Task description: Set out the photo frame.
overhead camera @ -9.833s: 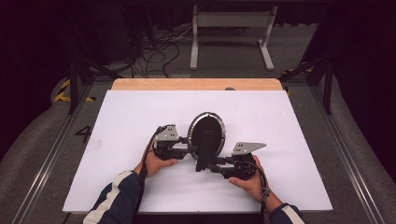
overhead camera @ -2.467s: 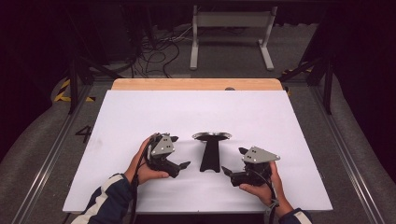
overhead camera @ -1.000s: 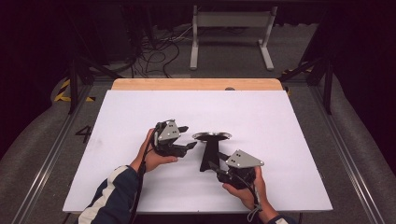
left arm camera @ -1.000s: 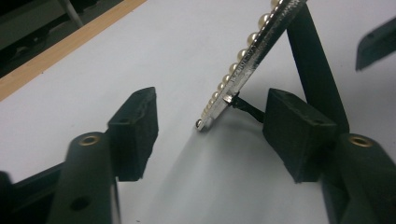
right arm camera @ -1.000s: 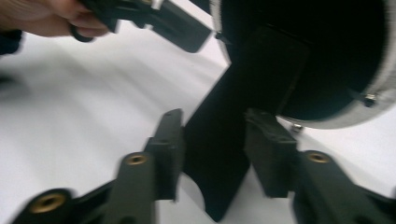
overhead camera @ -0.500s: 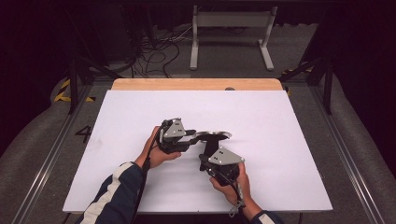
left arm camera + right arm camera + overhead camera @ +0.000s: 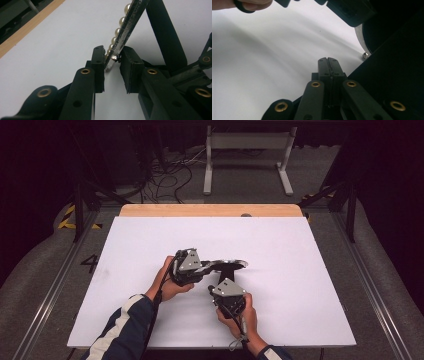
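A round disc [image 7: 229, 264] with a metal rim [image 7: 127, 25] and a row of pearls [image 7: 117, 31] lies nearly flat on top of a black stand [image 7: 229, 274] mid-table. My left gripper [image 7: 210, 266] comes in from the left. Its jaws have just been closing, and the pads [image 7: 98, 60] now press on the rim's edge, which is between them [image 7: 112, 56]. My right gripper [image 7: 221, 281] is just in front of the stand. It is shut with nothing between its jaws [image 7: 328, 60], and the dark stand [image 7: 392, 62] is close on its right.
The white board [image 7: 300, 250] covers the table, with a wooden strip [image 7: 210, 210] along its far edge. Metal rails run down both sides. On the floor beyond the table are a grey frame [image 7: 245, 150] and cables [image 7: 165, 170].
My left gripper has reached the disc's rim and closed on it. My right gripper has moved left and closer to the stand, turned to point away from the person, and shut.
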Motion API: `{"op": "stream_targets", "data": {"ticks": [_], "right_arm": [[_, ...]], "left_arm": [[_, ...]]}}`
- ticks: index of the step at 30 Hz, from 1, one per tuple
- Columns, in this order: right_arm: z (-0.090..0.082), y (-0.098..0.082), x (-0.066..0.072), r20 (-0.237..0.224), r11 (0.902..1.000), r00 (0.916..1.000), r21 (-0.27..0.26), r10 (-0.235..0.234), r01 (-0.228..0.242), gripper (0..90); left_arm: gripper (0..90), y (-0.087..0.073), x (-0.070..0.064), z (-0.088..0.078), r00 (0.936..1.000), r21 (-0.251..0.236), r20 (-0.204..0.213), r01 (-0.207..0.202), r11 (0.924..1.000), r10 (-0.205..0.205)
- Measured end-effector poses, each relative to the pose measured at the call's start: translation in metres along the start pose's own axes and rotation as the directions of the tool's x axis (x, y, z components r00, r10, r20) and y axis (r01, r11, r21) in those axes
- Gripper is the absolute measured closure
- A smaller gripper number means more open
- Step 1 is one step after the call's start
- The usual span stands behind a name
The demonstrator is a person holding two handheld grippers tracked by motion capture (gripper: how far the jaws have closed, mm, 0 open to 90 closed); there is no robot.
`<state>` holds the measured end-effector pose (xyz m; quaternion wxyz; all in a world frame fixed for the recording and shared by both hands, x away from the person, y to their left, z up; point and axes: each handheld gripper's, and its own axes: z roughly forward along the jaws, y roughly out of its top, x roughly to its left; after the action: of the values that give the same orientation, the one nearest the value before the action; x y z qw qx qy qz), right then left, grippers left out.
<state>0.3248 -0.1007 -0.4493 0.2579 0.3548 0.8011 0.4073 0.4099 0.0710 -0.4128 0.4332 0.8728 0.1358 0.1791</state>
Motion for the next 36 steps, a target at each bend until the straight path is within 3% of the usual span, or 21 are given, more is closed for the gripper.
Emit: {"op": "stream_targets", "data": {"ticks": [2,7,12,21,34,36], "right_arm": [[-0.001,-0.001,0.003,0.037,0.9999,0.9993,0.009,-0.008,0.008,90.0],[-0.002,-0.002,0.004,0.049,0.9998,0.9988,0.02,-0.009,0.008,90.0],[-0.005,-0.003,0.003,0.045,0.9996,0.999,0.028,-0.002,0.001,90.0],[-0.009,-0.004,0.001,0.035,0.9993,0.9994,0.039,-0.004,0.002,90.0],[-0.015,-0.009,-0.008,0.012,0.999,0.9997,0.038,0.022,-0.023,90.0],[-0.017,-0.01,-0.013,-0.003,0.9982,0.999,0.04,0.045,-0.045,90.0]], "left_arm": [[75.8,-0.001,-0.002,0.0,1.0,0.001,-0.005,-0.001,1.0,0.001],[75.9,-0.003,-0.005,-0.003,0.9999,-0.004,-0.013,0.003,1.0,-0.003],[76.8,-0.004,-0.011,-0.008,0.9996,-0.006,-0.025,0.011,0.9999,-0.011],[77.4,-0.002,-0.02,-0.013,0.9987,0.011,-0.049,-0.014,0.9998,0.014],[77.1,-0.001,-0.027,-0.016,0.9959,0.025,-0.049,-0.075,0.9969,0.076],[76.9,0.0,-0.03,-0.016,0.9957,0.025,-0.044,-0.08,0.9965,0.081]]}}
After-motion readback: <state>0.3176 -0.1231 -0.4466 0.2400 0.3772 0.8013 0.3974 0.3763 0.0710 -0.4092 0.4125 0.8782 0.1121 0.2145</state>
